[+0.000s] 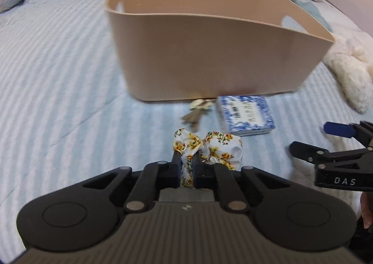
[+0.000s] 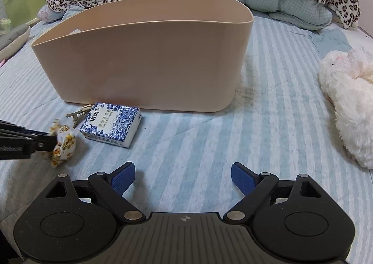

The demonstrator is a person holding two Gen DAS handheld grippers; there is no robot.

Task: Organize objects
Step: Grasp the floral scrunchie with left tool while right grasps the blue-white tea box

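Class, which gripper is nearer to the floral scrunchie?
Left. The left gripper is shut on the floral scrunchie; the right gripper hangs open over bare bedspread, off to the scrunchie's right.

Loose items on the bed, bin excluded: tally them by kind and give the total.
Floral scrunchie, held in the left gripper: 1
Hair clip: 1
Blue-and-white tissue pack: 1
White plush toy: 1
Total: 4

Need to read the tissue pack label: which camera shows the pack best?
Right wrist view: the tissue pack is sharp, its whole printed top and one side visible, beside the bin. The left wrist view shows it blurred and foreshortened.
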